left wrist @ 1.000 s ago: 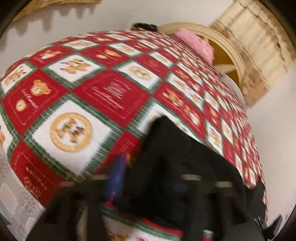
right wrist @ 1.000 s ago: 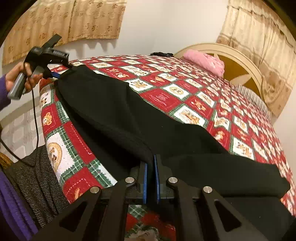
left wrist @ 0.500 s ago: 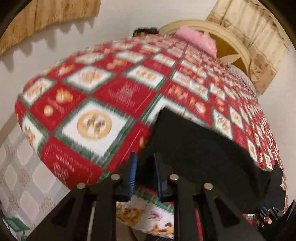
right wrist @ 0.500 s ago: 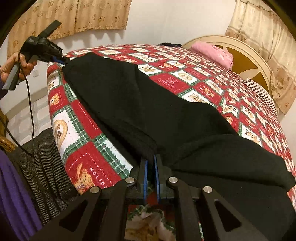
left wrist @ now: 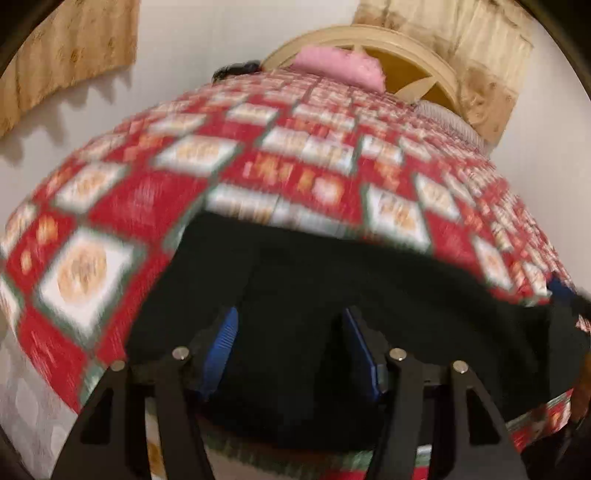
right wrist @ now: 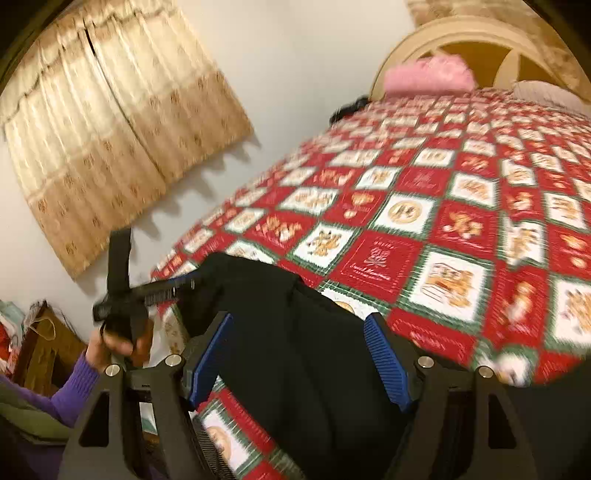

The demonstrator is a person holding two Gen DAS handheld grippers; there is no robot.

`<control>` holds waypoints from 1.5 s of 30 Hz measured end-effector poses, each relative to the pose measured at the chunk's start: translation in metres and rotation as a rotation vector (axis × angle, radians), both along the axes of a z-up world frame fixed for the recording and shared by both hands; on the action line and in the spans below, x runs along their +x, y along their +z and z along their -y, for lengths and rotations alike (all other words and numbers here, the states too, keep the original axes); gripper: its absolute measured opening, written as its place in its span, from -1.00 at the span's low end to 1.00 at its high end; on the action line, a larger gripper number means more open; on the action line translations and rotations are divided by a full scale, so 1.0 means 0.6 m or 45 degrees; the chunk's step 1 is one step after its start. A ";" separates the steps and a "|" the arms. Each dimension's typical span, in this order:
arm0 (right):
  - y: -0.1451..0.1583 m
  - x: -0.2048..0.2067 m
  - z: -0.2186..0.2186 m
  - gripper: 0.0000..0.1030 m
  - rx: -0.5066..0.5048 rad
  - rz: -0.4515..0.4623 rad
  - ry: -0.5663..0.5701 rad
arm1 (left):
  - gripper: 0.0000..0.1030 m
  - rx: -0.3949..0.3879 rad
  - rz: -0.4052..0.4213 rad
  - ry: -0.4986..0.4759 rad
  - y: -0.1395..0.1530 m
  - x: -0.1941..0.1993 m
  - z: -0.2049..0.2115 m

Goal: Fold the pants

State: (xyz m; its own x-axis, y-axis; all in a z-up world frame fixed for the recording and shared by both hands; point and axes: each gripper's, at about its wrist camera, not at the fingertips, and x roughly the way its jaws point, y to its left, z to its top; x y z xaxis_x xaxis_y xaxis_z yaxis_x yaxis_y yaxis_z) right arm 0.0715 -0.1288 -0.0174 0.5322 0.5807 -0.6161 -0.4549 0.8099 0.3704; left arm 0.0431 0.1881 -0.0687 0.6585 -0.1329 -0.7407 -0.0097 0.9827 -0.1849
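Note:
The black pants (left wrist: 332, 295) lie folded across the foot end of a bed with a red, white and green patchwork quilt (left wrist: 295, 166). My left gripper (left wrist: 291, 343) hovers over the cloth. Its jaws are opening, with pants fabric below the gap and the blue pads off it. In the right wrist view the pants (right wrist: 295, 314) run from the near edge to the bed's left corner. My right gripper (right wrist: 299, 356) is above them, its jaws opening wide, with the pads clear of the cloth. The left gripper (right wrist: 184, 284) is at the pants' far corner, held by a hand (right wrist: 118, 343).
A pink pillow (right wrist: 428, 75) lies against the cream headboard (right wrist: 476, 33), with a dark object (right wrist: 347, 107) at the bed's far left edge. Beige curtains (right wrist: 110, 140) hang on the left wall. A purple sleeve (right wrist: 74, 384) and wooden furniture (right wrist: 40, 350) are at lower left.
Both grippers were shut on the pants' edge and now stand open, the cloth released. The right gripper has lifted and rolled, and the left has shifted along the pants.

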 end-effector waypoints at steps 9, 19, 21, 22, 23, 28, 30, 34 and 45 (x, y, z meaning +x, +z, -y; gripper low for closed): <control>-0.093 0.056 -0.119 0.44 -0.172 -0.199 0.277 | 0.17 0.031 0.018 -0.050 -0.003 -0.028 0.000; -0.089 0.069 -0.126 0.44 -0.164 -0.227 0.272 | 0.72 0.078 0.013 -0.104 -0.010 -0.024 0.032; -0.102 0.100 -0.120 0.44 -0.007 -0.388 0.264 | 0.72 0.062 0.011 -0.101 -0.009 -0.025 0.028; -0.115 0.110 -0.124 0.44 0.118 -0.487 0.305 | 0.72 0.055 0.008 -0.097 -0.009 -0.026 0.027; -0.121 0.116 -0.131 0.45 0.206 -0.536 0.346 | 0.72 0.053 0.007 -0.093 -0.009 -0.025 0.027; -0.134 0.158 -0.150 0.45 0.340 -0.547 0.278 | 0.74 0.088 0.008 -0.091 -0.012 -0.026 0.036; -0.143 0.181 -0.136 0.44 0.431 -0.576 0.219 | 0.74 0.079 0.007 -0.101 -0.013 -0.027 0.033; -0.143 0.228 -0.064 0.35 0.655 -0.642 0.120 | 0.74 0.078 0.008 -0.130 -0.014 -0.030 0.030; -0.050 0.186 0.231 -0.04 -0.027 -0.462 -0.793 | 0.74 0.074 0.026 -0.157 -0.013 -0.033 0.029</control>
State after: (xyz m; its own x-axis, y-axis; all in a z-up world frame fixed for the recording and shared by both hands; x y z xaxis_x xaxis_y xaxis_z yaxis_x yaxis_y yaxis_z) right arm 0.1832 -0.2676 -0.0476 0.5201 0.2223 -0.8247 0.2423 0.8875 0.3920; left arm 0.0234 0.1709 -0.0765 0.6551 -0.1712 -0.7359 0.1153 0.9852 -0.1266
